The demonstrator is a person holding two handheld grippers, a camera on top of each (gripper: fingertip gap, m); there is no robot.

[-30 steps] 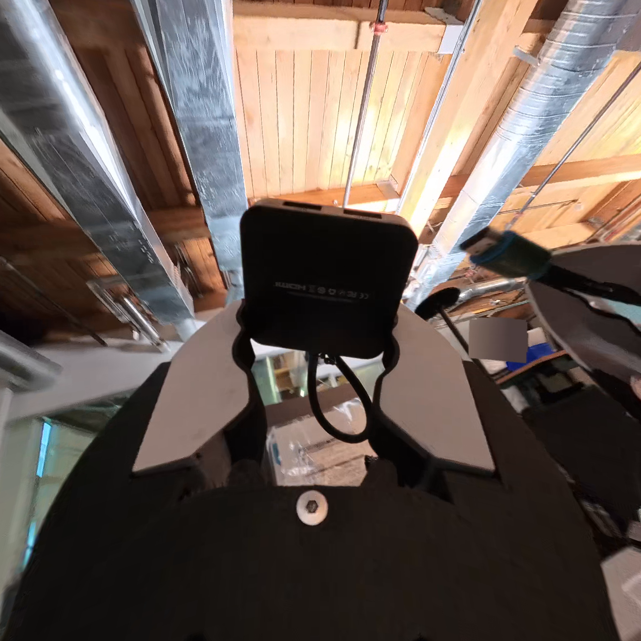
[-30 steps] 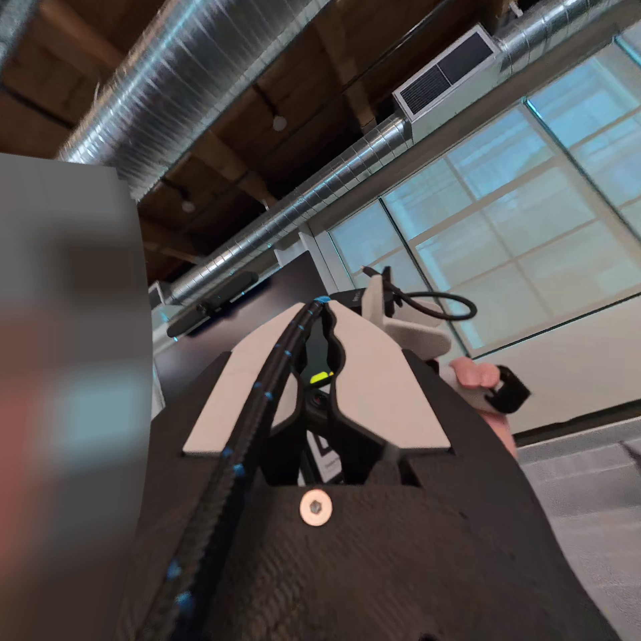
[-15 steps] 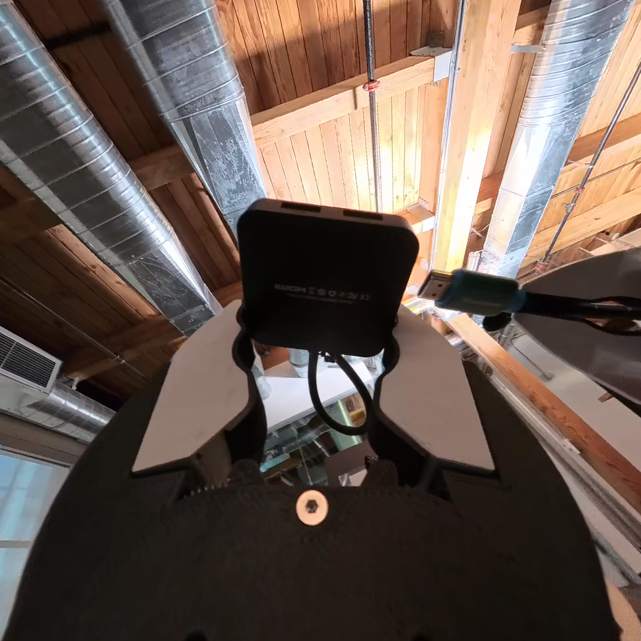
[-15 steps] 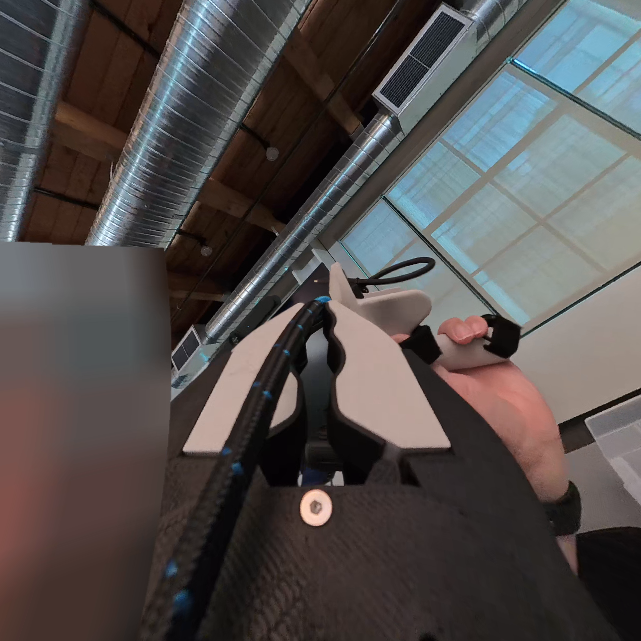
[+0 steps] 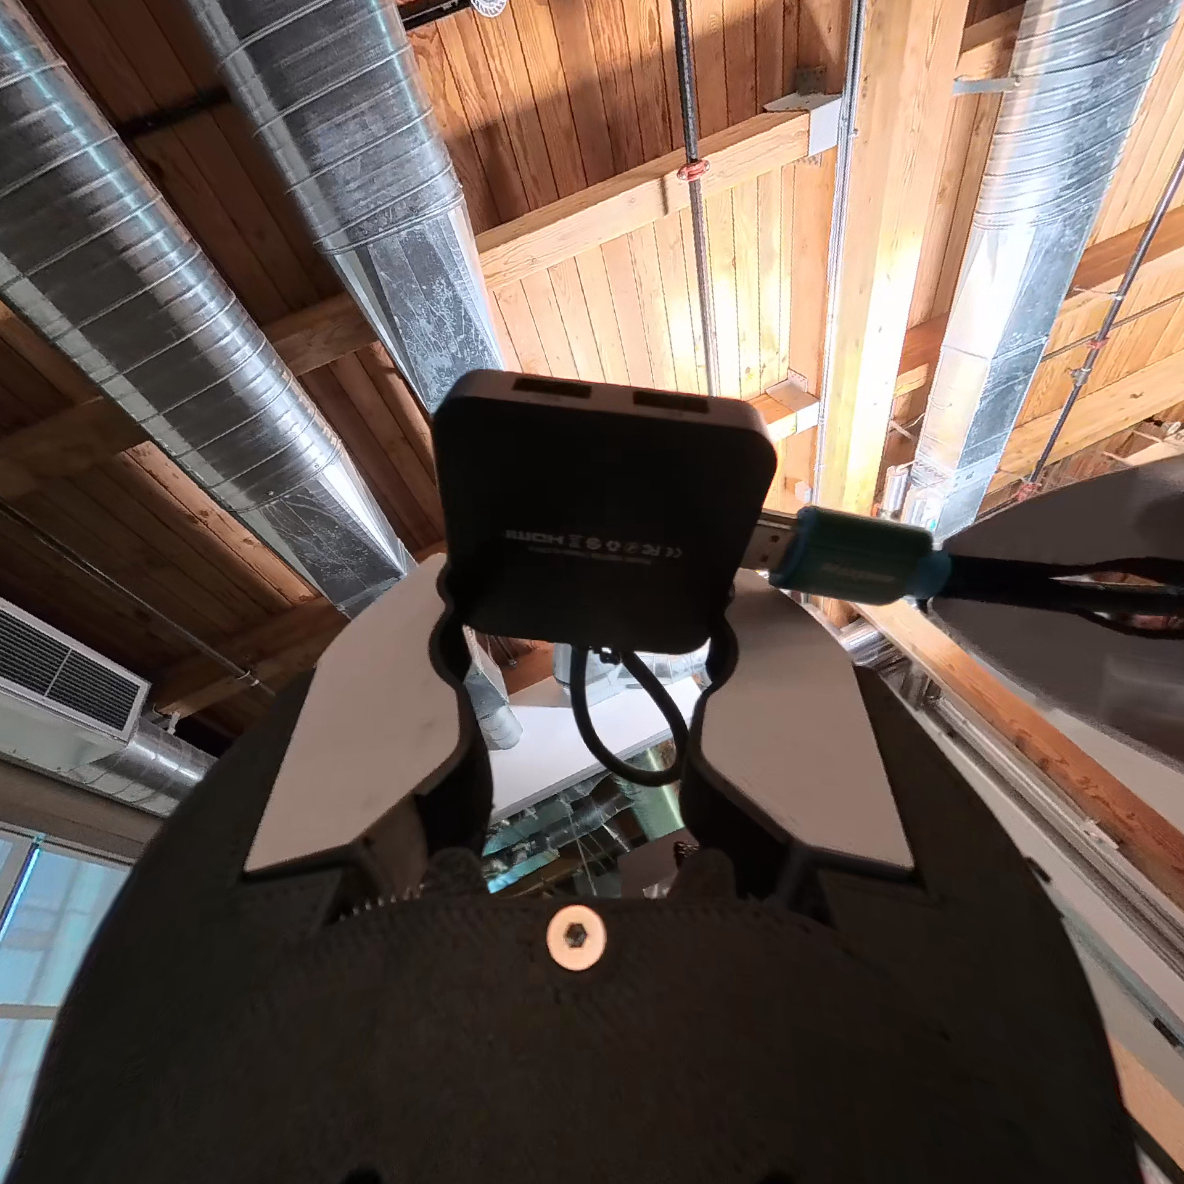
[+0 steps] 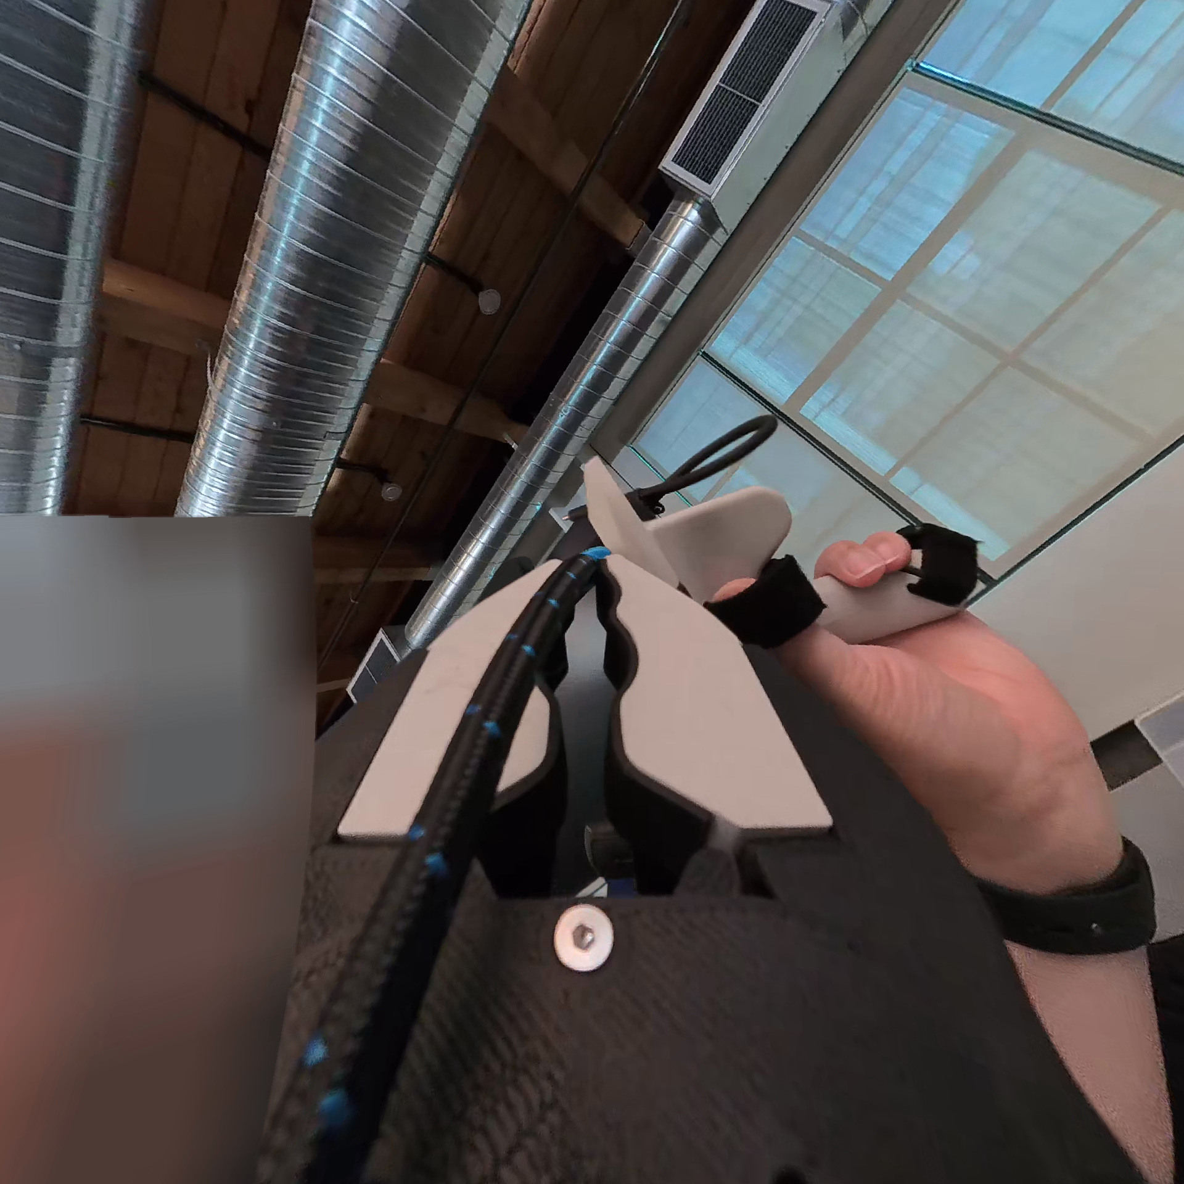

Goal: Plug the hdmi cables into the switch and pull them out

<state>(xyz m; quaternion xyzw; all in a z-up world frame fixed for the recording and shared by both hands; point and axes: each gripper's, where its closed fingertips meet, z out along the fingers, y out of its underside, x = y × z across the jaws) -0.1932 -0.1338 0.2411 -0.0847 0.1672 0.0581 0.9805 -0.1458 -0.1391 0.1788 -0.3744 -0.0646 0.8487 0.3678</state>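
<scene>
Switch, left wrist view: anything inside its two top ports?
Both top-edge ports of the switch look empty. The HDMI plug sits beside its right edge, metal tip hidden behind the body; contact there cannot be told.

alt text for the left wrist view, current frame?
Left gripper holds a black HDMI switch upright in its jaws, two ports on its top edge with nothing in them. A teal HDMI plug, held by the right gripper, comes in from the right, its metal tip hidden behind the switch's right side. Behind: wood ceiling, silver ducts.
</scene>
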